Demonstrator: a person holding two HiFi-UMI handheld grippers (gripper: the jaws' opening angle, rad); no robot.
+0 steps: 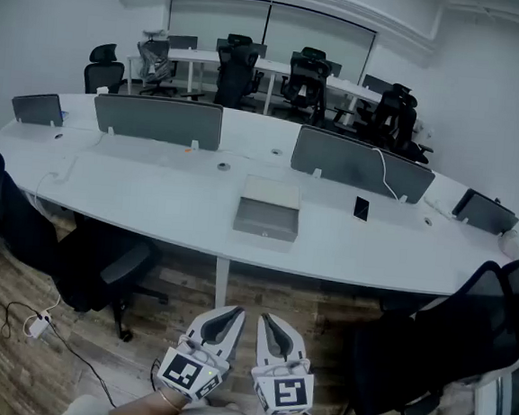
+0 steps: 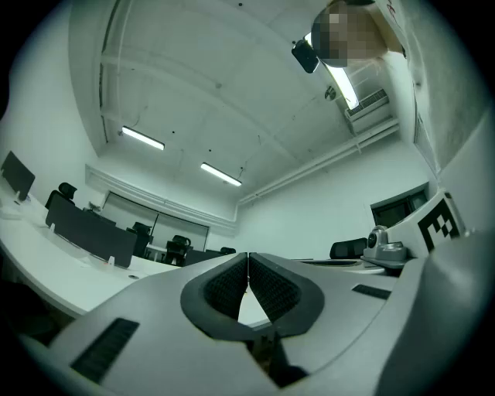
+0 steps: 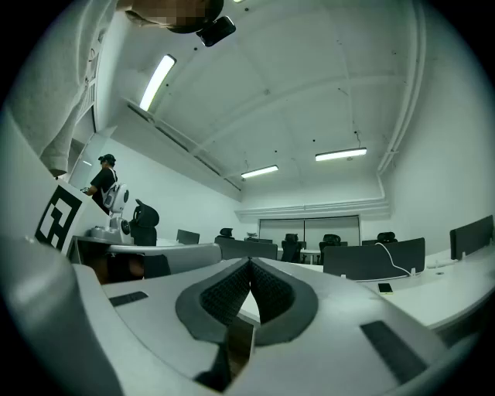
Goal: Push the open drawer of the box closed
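- Now, both tools sit low and close to my body: the left gripper (image 1: 223, 320) and the right gripper (image 1: 270, 328) are side by side, noses pointing away toward the desk (image 1: 134, 196).
- Each one's own view shows the ribbed pads pressed tip to tip with nothing between them, so both are closed and empty.
- The box (image 1: 272, 192) stands on the desk's near half, well apart from me and almost dead ahead, with open floor between us.
- Its drawer (image 1: 265, 221) sticks out on the near side, its flat front facing me and almost at the desk's near edge.
- The drawer's slide axis runs near to far, which I judge to be the line a push must follow: straight away from me into the box.
- Neither tool is clearly nearer, though the right one seems a touch better lined up with the drawer front.
- I judge that closed tips will serve as a blunt pusher, once I have stepped up to the desk.
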